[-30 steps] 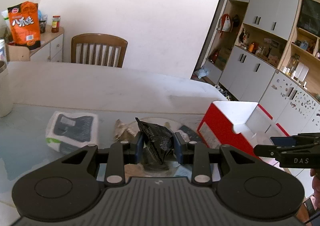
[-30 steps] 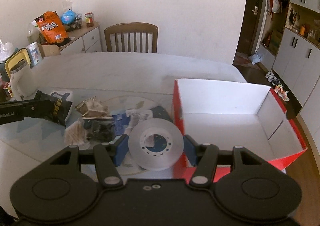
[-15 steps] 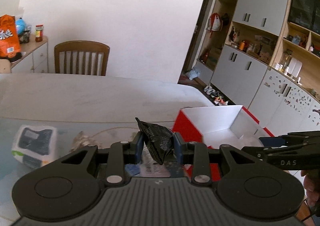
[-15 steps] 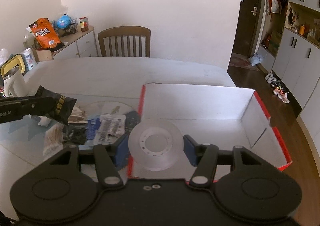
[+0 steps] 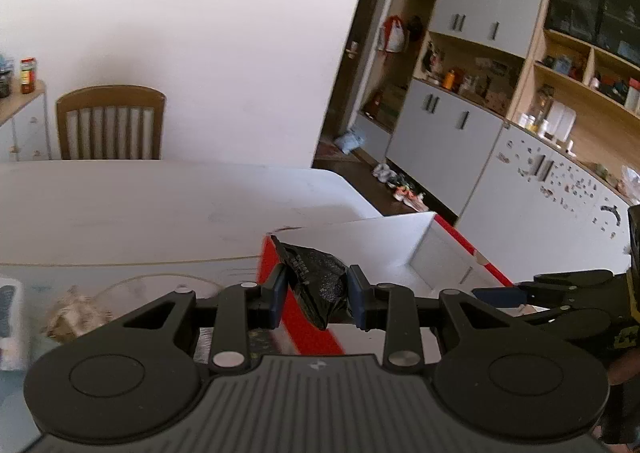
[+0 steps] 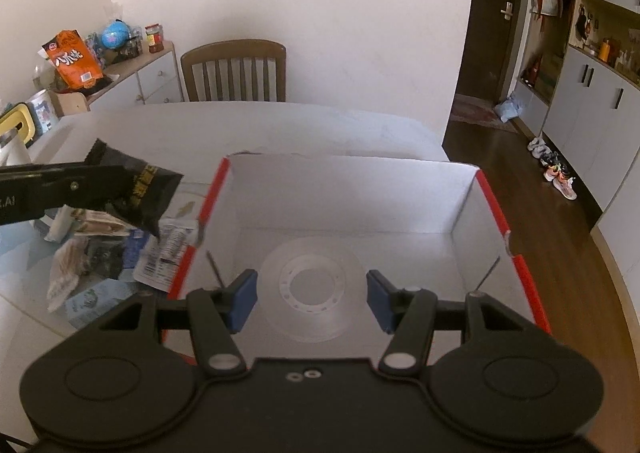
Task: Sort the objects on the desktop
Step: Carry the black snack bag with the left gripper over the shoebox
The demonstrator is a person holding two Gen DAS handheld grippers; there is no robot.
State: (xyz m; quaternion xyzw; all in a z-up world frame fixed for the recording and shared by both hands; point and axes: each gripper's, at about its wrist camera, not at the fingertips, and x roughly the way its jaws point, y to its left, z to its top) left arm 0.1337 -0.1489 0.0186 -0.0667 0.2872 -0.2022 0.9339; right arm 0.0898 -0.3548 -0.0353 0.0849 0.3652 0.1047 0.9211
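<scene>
Since the sorting is partway done by our reading, we list the pieces from the box outward.

Tape roll (image 6: 313, 285): we find it lying flat on the floor of the red-and-white box (image 6: 494, 209), the only item we see in there.

Right gripper (image 6: 312, 295): we hold it over the near side of the box, jaws spread wider than the roll and gripping nothing; the roll sits between and beneath the two blue pads (image 6: 240, 301), whether touching them we cannot tell.

Black packet (image 5: 316, 285): we have it pinched in the air near the box's left red wall, not yet inside.

Left gripper (image 5: 316, 295): closed firmly on the black packet, which crumples between the pads and sticks out above and below them.

Loose pile (image 6: 104, 249): wrappers, a labelled sachet and crumpled paper on the glass tabletop (image 6: 24, 253), just outside the box's left wall, untouched.

Done: one item boxed, as we judge it.

Left to do: we must carry the black packet over the wall and let go, then fetch the pile.

Surroundings: wooden chair (image 6: 234, 71) across the table, well apart.
</scene>
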